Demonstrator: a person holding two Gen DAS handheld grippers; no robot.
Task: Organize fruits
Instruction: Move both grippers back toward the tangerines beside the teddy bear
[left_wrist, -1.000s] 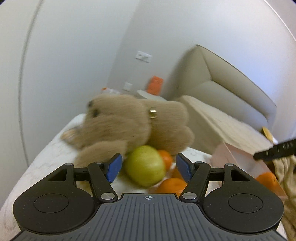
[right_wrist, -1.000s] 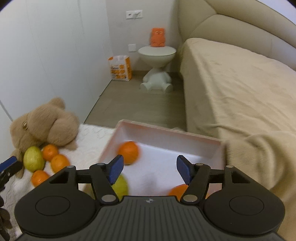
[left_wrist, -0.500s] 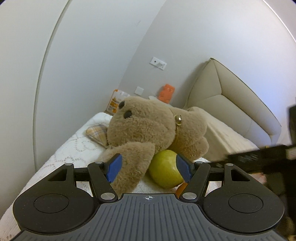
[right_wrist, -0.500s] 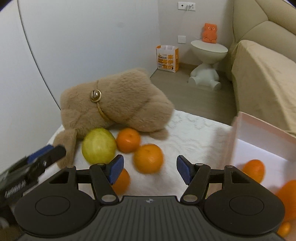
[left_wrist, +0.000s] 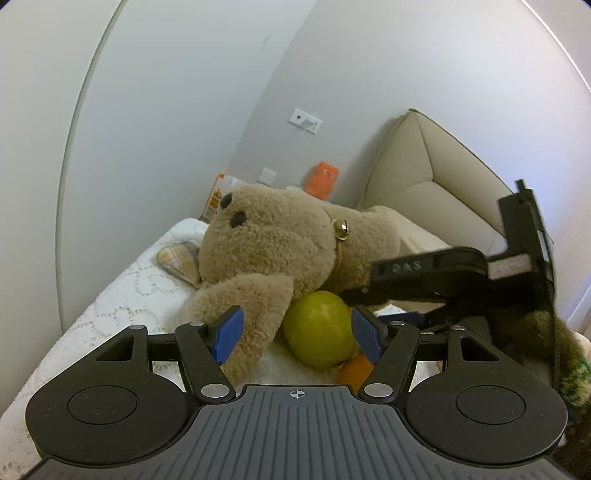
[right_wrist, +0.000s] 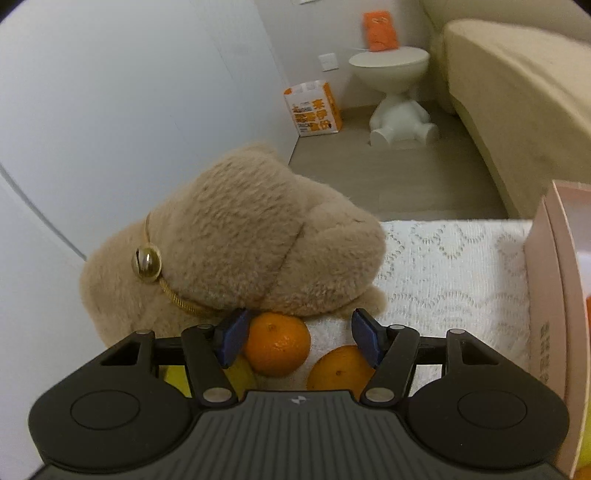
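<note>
A: Right wrist view: what carries the fruit?
B: A white lace cloth (right_wrist: 454, 273); beyond it wood floor, a bed (right_wrist: 517, 92), a white side table (right_wrist: 391, 66). The paper bag (right_wrist: 314, 110) bears orange characters, unreadable.
A: Jaws?
B: Right gripper (right_wrist: 297, 341) closing around a mandarin (right_wrist: 277, 349), not pressing. Left gripper (left_wrist: 297, 334) wide, green apple (left_wrist: 319, 328) between, under the teddy bear (left_wrist: 288, 251).

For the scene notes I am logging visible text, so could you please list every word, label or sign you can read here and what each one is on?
"DAS", embossed and blurred, so uncertain: side of the right gripper, left wrist view.
Large orange Chinese characters: white and orange paper bag; too blurred to read.
Small grey print: pink box, outer wall; too small to read.
Pale sticker on the right gripper: illegible.
</note>
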